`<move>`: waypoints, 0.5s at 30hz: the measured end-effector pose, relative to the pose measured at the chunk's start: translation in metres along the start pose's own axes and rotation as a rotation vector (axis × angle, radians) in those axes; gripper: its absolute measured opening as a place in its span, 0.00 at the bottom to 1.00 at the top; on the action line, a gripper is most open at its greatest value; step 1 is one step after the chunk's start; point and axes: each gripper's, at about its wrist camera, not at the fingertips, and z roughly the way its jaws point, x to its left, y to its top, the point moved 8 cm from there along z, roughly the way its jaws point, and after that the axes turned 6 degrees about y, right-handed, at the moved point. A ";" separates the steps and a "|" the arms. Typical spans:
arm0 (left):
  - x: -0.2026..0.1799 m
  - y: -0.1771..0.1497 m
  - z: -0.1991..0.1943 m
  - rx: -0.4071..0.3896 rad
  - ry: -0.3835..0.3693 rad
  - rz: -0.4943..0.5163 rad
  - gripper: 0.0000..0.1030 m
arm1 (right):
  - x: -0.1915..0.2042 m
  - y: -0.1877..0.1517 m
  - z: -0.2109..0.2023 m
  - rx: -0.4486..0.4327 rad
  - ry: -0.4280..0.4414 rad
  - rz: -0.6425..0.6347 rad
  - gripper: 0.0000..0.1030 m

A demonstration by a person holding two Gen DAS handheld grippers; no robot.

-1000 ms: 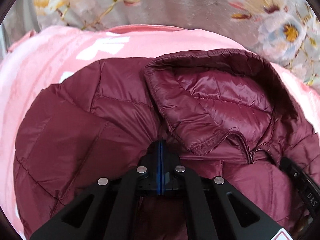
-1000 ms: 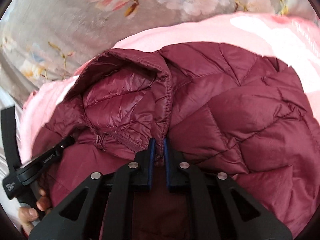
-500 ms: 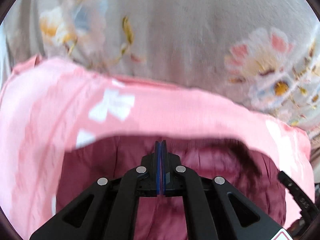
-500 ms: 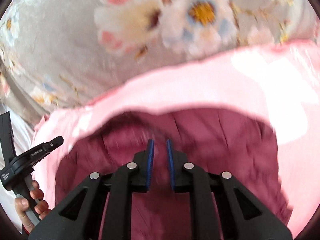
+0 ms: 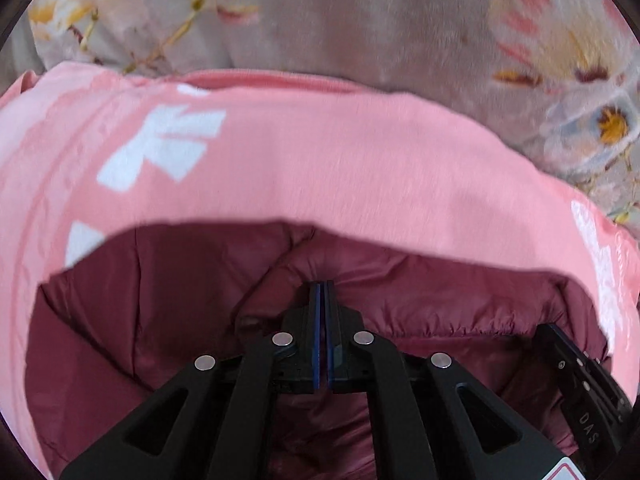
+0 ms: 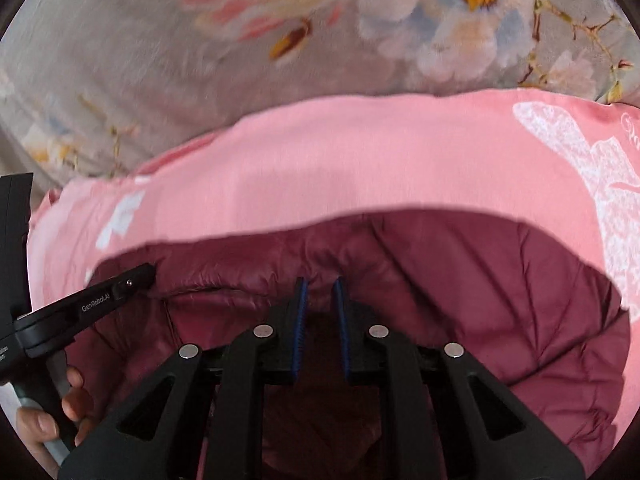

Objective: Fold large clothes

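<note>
Both grippers pinch the maroon puffer jacket's (image 5: 160, 320) edge, left gripper (image 5: 321, 300) clamped tight, right gripper (image 6: 319, 300) slightly apart on padding, lifting it mid-fold above the pink garment (image 5: 320, 168) ahead; next, I judge, lay that edge down evenly.

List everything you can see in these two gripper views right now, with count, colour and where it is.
Puffer jacket: one, maroon, quilted, nearest the cameras, lying on the pink garment.
Pink garment: one, pink with white print, beneath the jacket.
Floral cover: one, grey with flowers, beneath and beyond both.
Left gripper: one, black with blue pads, shut on jacket fabric.
Right gripper: one, black with blue pads, jacket fabric bunched between its jaws.
Hand: one, holding the left gripper's handle.
</note>
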 end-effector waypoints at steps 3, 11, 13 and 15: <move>0.002 -0.011 0.001 -0.035 0.021 0.026 0.02 | -0.009 -0.007 0.005 0.000 0.013 0.024 0.11; -0.010 -0.017 -0.001 -0.128 0.137 0.115 0.02 | -0.005 -0.005 0.010 -0.028 -0.028 -0.006 0.11; -0.010 -0.017 0.000 -0.136 0.145 0.120 0.02 | -0.003 -0.005 0.011 -0.029 -0.048 -0.023 0.11; -0.009 -0.017 0.000 -0.138 0.140 0.117 0.02 | -0.002 -0.005 0.012 -0.028 -0.068 -0.038 0.11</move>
